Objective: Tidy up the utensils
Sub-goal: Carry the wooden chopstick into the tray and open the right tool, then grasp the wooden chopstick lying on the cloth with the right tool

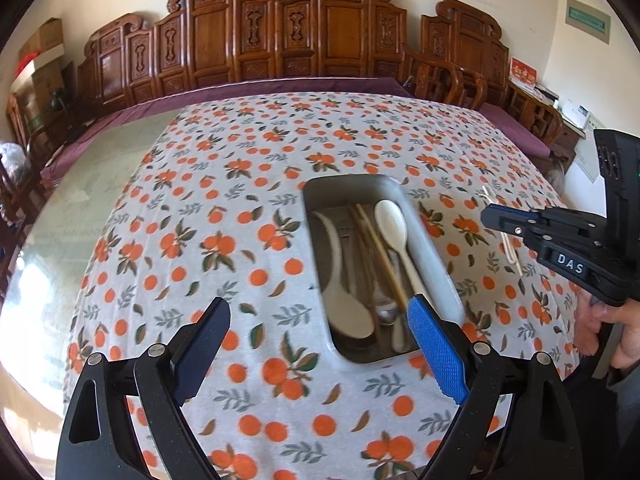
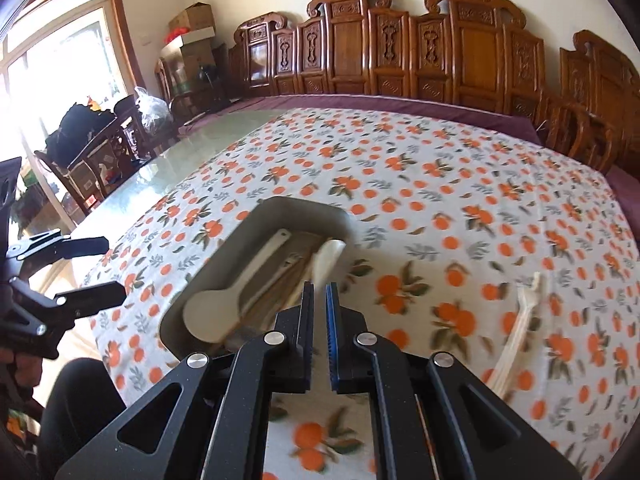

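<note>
1. One metal tray [image 1: 436, 256] holds one rice paddle [image 1: 344, 300], one white spoon [image 1: 394, 224], one metal spoon [image 1: 386, 312] and brown chopsticks [image 1: 380, 252].
2. Pale chopsticks [image 2: 516, 332] lie on the tablecloth [image 2: 400, 168] at the tray's 3 o'clock.
3. Left gripper [image 1: 320, 320]: released, empty.
4. Right gripper [image 2: 319, 292]: clenched, nothing visibly gripped.

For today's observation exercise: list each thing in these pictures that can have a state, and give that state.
left tongs: open, holding nothing
right tongs: nearly shut, nothing visibly gripped
metal tray: holds utensils
white spoon: lying in tray
rice paddle: lying in tray
chopsticks: lying in tray
pale utensil: on tablecloth, outside tray
</note>
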Available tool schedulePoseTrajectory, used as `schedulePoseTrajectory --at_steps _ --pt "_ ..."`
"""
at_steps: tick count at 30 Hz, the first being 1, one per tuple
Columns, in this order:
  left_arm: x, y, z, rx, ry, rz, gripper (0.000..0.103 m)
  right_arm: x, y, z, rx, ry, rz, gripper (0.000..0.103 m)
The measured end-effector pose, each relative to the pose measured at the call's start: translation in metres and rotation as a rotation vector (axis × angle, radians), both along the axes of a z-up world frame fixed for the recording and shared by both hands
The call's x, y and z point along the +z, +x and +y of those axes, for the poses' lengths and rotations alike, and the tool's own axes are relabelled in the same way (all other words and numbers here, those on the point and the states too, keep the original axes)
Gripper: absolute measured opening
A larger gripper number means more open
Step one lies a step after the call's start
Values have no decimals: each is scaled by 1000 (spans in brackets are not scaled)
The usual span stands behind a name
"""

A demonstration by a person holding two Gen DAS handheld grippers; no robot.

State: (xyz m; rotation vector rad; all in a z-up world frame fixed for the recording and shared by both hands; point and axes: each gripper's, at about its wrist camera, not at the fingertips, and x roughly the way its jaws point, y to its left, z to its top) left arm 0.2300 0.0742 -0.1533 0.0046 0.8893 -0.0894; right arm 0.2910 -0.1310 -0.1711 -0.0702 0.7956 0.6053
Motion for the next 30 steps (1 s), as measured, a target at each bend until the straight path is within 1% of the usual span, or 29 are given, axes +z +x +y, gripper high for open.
schedulePoseTrajectory --at_steps 2,4,9,13,16,20,24,30 --pt "0 3 -10 -11 -3 -1 87 1 1 -15 -15 -4 -9 15" --pt "0 7 -22 -29 -8 -1 87 2 3 -32 -39 -17 -24 18" --pt "-5 17 -53 -75 -22 6 87 -9 18 -78 -118 -41 -16 18" --pt "-10 25 -71 -102 -27 12 87 -28 32 -110 -192 -36 13 18" --pt "-14 30 -82 -118 -26 20 87 -43 40 -127 -227 -27 39 18" --pt "-19 38 -93 -130 -32 30 87 -63 49 -135 -247 -31 80 18" --pt "-23 44 -99 -136 -40 38 87 -80 56 -131 -248 -63 101 18" --pt "-29 50 -108 -144 -48 49 87 -95 65 -129 -271 -102 131 18"
